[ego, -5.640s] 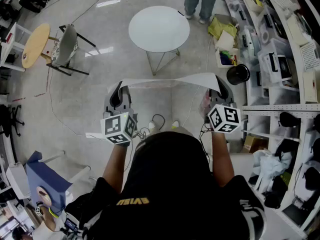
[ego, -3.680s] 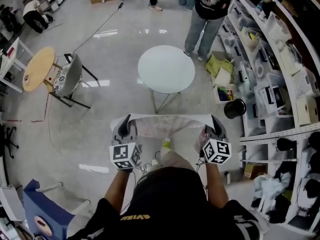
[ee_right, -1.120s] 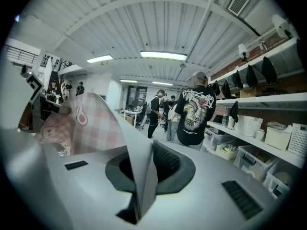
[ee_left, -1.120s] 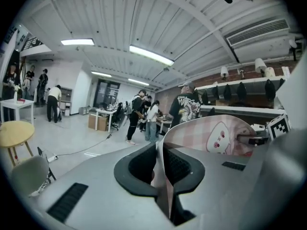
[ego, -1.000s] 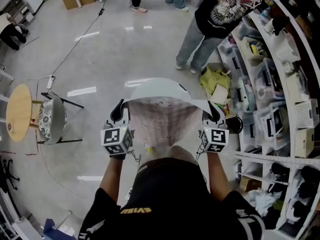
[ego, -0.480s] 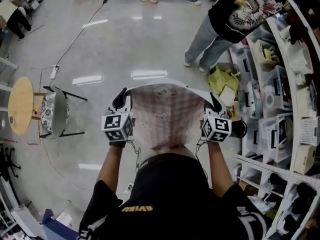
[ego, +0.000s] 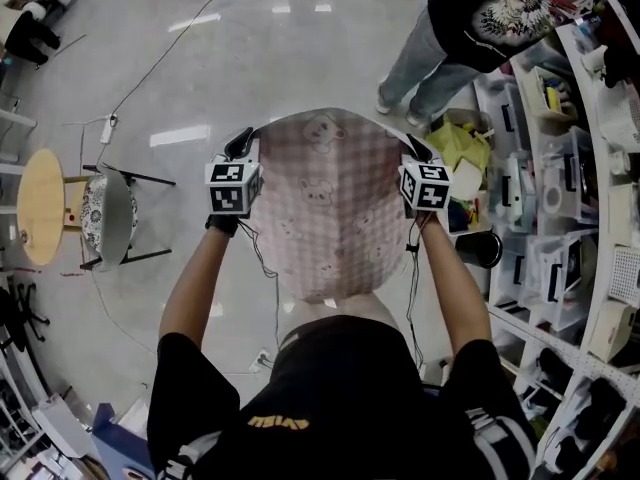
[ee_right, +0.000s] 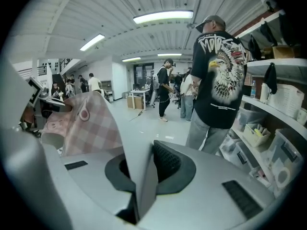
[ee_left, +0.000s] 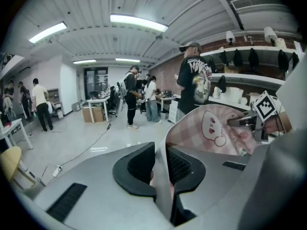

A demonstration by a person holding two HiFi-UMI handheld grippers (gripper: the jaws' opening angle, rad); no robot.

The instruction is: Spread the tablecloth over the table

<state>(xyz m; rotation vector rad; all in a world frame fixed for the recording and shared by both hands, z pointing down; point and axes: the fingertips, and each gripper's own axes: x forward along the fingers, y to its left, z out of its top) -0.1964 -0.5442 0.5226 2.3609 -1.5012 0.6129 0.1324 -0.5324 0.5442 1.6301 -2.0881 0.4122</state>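
Note:
A pink checked tablecloth point(ego: 330, 208) with pig prints hangs stretched between my two grippers and billows out in front of me. My left gripper point(ego: 243, 145) is shut on its left corner, my right gripper point(ego: 412, 148) on its right corner. In the left gripper view the cloth edge point(ee_left: 165, 176) is pinched between the dark pads of the left gripper point(ee_left: 160, 166), and the cloth point(ee_left: 211, 128) swells away to the right. The right gripper point(ee_right: 139, 171) shows the same grip on the cloth point(ee_right: 86, 123). The cloth hides the round white table.
A person in a black printed shirt point(ego: 490, 13) stands close at the far right. Shelves with boxes point(ego: 575, 158) line the right side, with a black bin point(ego: 478, 249) at their foot. A chair point(ego: 105, 223) and a round wooden table point(ego: 42, 206) stand at the left.
Both grippers have moved forward and lower with the cloth. The cloth has opened out wider and now covers the white table that showed behind it earlier.

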